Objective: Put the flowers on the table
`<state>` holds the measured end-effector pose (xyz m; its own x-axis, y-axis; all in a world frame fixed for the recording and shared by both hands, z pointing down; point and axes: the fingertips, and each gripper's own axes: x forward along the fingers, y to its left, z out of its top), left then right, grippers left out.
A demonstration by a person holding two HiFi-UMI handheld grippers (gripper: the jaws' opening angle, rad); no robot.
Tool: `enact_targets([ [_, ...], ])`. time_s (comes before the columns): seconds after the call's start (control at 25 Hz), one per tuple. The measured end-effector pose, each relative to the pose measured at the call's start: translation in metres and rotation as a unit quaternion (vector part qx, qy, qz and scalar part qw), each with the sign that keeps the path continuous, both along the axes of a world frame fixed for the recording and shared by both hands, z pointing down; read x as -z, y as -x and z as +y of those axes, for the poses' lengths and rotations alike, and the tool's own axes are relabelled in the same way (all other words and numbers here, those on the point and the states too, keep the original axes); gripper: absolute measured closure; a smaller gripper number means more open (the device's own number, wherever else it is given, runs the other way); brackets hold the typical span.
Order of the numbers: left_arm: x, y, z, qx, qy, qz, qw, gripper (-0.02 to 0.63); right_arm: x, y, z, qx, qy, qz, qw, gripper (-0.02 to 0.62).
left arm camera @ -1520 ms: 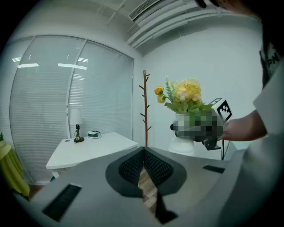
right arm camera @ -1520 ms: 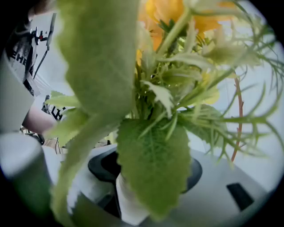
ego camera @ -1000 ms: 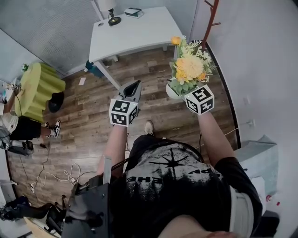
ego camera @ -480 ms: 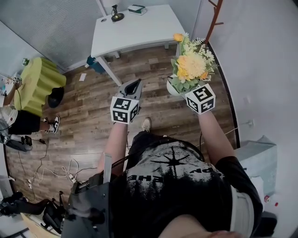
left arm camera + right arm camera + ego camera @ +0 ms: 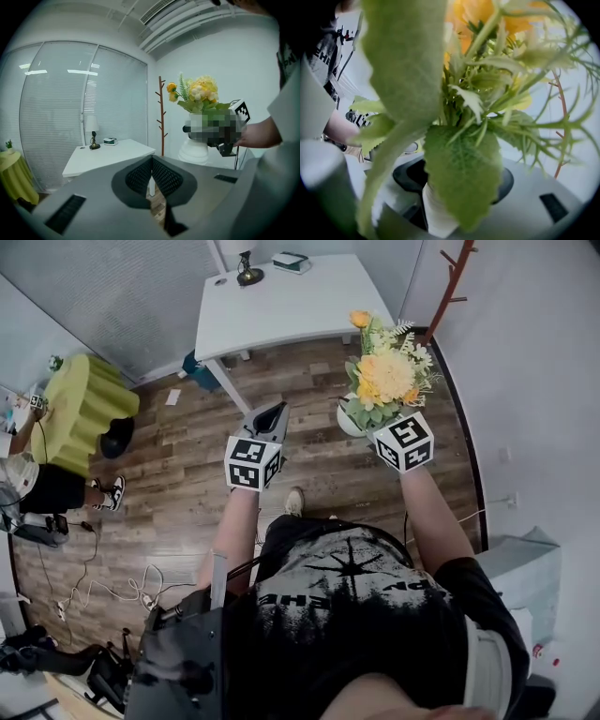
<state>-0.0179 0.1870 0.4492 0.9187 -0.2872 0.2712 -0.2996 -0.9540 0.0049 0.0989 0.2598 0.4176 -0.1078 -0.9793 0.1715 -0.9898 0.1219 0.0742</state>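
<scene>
A bunch of yellow and orange flowers (image 5: 384, 376) with green leaves stands in a white vase (image 5: 349, 420). My right gripper (image 5: 367, 426) is shut on the vase and holds it upright in the air, above the wooden floor. In the right gripper view the white vase (image 5: 436, 211) sits between the jaws, with leaves (image 5: 464, 173) hiding most of it. My left gripper (image 5: 275, 412) is shut and empty, level with the vase and to its left; its pads (image 5: 161, 176) touch. The white table (image 5: 281, 306) stands ahead, beyond both grippers.
A small lamp (image 5: 248, 273) and a box (image 5: 292, 261) sit at the table's far edge. A wooden coat rack (image 5: 450, 282) stands by the right wall. A yellow-green round table (image 5: 80, 413) and a seated person (image 5: 37, 488) are at the left. Cables (image 5: 112, 592) lie on the floor.
The table has come lower and nearer in the head view. Both grippers, with the vase, have kept their pose relative to the body.
</scene>
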Motion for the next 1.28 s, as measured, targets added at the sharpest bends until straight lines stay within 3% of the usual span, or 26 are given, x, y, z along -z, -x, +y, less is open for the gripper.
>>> enact_targets([
  [0.6,0.014,-0.005,-0.13,-0.018,-0.047,-0.018,0.9985,0.595,0.004,0.003,-0.126,-0.011,-0.007,-0.014,1.0,0.333],
  [1.0,0.001,-0.001,-0.197,-0.039,-0.012,-0.005,0.9992,0.595,-0.004,0.014,-0.192,-0.025,0.001,-0.019,1.0,0.333],
  [1.28,0.0,0.004,-0.236,-0.027,-0.006,0.014,0.9995,0.595,-0.009,0.019,-0.227,-0.021,0.012,-0.014,1.0,0.333],
])
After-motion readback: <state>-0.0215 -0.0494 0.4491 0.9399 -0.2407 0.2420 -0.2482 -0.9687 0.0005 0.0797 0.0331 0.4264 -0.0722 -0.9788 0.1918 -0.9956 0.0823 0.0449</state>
